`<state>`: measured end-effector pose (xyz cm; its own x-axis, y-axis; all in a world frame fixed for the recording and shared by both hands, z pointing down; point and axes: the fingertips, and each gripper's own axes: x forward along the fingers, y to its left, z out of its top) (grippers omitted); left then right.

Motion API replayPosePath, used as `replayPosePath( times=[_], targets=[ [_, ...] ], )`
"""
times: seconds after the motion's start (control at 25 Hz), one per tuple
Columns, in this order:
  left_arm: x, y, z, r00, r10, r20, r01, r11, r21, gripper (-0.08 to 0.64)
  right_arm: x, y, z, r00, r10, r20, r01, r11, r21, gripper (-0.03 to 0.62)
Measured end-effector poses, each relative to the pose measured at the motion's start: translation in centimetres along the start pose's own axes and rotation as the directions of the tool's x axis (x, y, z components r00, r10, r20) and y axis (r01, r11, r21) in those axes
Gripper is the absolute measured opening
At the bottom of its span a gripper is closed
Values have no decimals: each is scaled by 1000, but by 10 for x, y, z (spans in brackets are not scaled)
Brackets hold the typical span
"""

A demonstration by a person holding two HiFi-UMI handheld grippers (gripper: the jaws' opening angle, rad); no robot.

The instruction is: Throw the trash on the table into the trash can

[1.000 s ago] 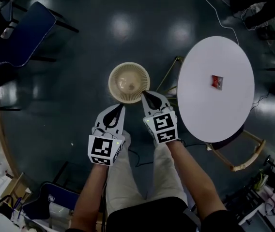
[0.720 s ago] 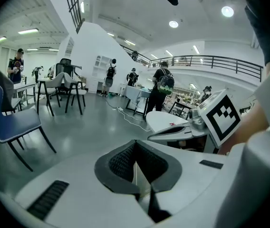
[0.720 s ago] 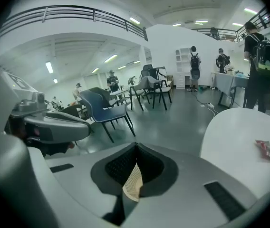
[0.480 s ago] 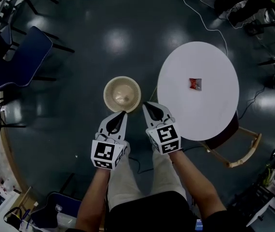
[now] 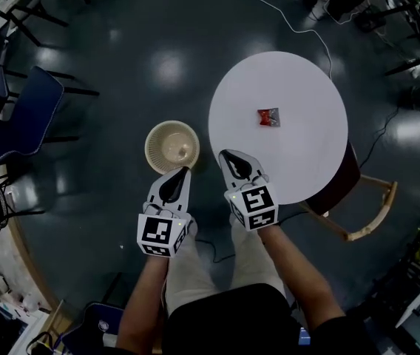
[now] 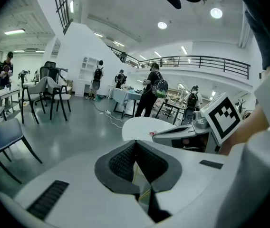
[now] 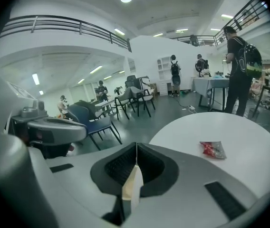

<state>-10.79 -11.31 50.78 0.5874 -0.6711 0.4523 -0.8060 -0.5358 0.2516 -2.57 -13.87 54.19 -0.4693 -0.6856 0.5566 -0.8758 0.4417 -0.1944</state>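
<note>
A small red wrapper (image 5: pixel 268 117) lies near the middle of the round white table (image 5: pixel 299 161); it also shows in the right gripper view (image 7: pixel 213 149) and, tiny, in the left gripper view (image 6: pixel 152 133). The beige trash can (image 5: pixel 171 147) stands on the floor left of the table. My left gripper (image 5: pixel 183 172) hangs just below the can's rim, jaws shut and empty (image 6: pixel 135 141). My right gripper (image 5: pixel 225 154) hovers at the table's near left edge, well short of the wrapper, jaws shut with nothing between them (image 7: pixel 136 145).
A blue chair (image 5: pixel 18 124) stands at the far left, and a wooden chair (image 5: pixel 365 220) is tucked under the table's right side. A white cable (image 5: pixel 284 21) runs across the dark floor beyond the table. People stand at desks in the background (image 6: pixel 154 91).
Both grippers have risen and moved forward. In the head view the table and trash can have shifted left, and the right gripper now sits at the table's edge. Both stay shut.
</note>
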Motion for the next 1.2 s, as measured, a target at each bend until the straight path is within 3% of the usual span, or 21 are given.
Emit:
replayPosePath(
  times=[0.4, 0.52, 0.88, 1.2],
  targets=[
    [51, -64, -10, 999, -40, -33, 40, 999, -13, 9, -34, -119, -22, 992, -123, -32, 123, 992, -9, 23],
    [66, -78, -12, 997, -58, -49, 58, 998, -7, 9, -33, -145, -25, 992, -118, -49, 117, 993, -15, 94],
    [101, -106, -27, 993, -85, -84, 84, 996, -9, 9, -8, -197, -39, 987, -112, -116, 100, 989, -106, 217],
    [113, -115, -42, 990, -83, -110, 82, 997, -13, 9, 17, -215, -53, 981, -88, -175, 55, 982, -181, 244]
  ],
)
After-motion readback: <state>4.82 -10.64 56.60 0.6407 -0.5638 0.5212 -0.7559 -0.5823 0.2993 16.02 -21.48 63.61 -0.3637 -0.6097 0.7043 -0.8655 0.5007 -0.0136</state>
